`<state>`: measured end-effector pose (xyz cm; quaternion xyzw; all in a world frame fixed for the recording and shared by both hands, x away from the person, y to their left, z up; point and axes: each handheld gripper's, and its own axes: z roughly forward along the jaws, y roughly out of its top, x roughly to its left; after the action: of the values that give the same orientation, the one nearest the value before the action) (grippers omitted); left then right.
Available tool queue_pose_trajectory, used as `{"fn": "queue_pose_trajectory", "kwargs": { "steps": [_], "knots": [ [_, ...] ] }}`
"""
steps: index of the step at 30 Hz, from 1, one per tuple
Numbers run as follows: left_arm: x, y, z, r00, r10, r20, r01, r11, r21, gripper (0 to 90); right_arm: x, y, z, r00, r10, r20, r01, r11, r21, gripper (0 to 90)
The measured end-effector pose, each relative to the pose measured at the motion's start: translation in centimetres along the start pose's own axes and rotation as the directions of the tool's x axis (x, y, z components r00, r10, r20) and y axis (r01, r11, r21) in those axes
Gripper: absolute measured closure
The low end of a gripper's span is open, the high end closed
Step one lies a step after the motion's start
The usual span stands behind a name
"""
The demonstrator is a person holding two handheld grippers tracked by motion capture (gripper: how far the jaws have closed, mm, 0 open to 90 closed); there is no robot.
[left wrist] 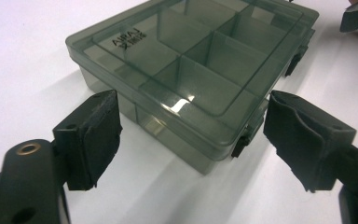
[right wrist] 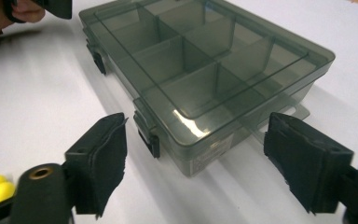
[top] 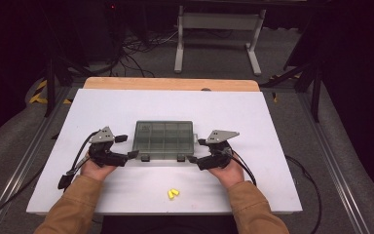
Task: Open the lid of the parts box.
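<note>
While both grippers sit at the near corners of the box [top: 164,136], nothing is grasped yet. The smoky clear compartment box lies flat mid-tabletop [top: 126,105], lid shut, both front latches [top: 145,157] apparently still closed. Its compartments look empty. The left gripper [top: 129,146] has its jaws spread around the box's near left corner, pads clear of the plastic in the left gripper view. The right gripper [top: 196,150] is likewise spread at the near right corner, not touching. Two yellow earplugs [top: 173,194] lie together on the tabletop near the person, well apart from the box. Judged progress: early, approach only. Left to do, probably: undo the latches, lift the lid, put the earplugs in.
</note>
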<state>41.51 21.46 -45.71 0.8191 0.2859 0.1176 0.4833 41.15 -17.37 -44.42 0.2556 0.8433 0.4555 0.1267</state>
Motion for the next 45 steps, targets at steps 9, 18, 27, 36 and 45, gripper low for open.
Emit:
{"fn": "queue_pose_trajectory", "kwargs": {
  "steps": [9,18,27,36,45],
  "knots": [
    [0.36,-0.62,-0.2,0.9979,-0.028,0.058,0.026,0.9988,0.041,27.0,0.07,-0.17,0.12,0.9999,-0.008,-0.012,0.008,1.0,0.027,32.6],
    [0.17,-0.77,-0.23,0.9988,0.004,0.048,-0.007,0.9975,0.07,35.4,0.09,-0.32,0.29,0.9996,-0.012,-0.024,0.013,0.999,0.049,40.0],
    [0.09,-0.89,-0.25,0.9987,0.02,0.046,-0.024,0.9955,0.092,44.8,0.02,-0.52,0.52,0.9996,-0.014,-0.023,0.015,0.997,0.069,48.6],
    [-0.05,-0.95,-0.09,0.9978,0.022,0.063,-0.029,0.9941,0.105,55.1,-0.08,-0.62,0.63,0.9998,-0.013,-0.013,0.014,0.997,0.079,54.5],
    [-0.14,-0.99,0.05,0.9974,0.032,0.065,-0.04,0.9901,0.134,62.4,-0.02,-0.66,0.67,0.9998,-0.021,-0.007,0.021,0.996,0.089,59.0]
  ]
}}
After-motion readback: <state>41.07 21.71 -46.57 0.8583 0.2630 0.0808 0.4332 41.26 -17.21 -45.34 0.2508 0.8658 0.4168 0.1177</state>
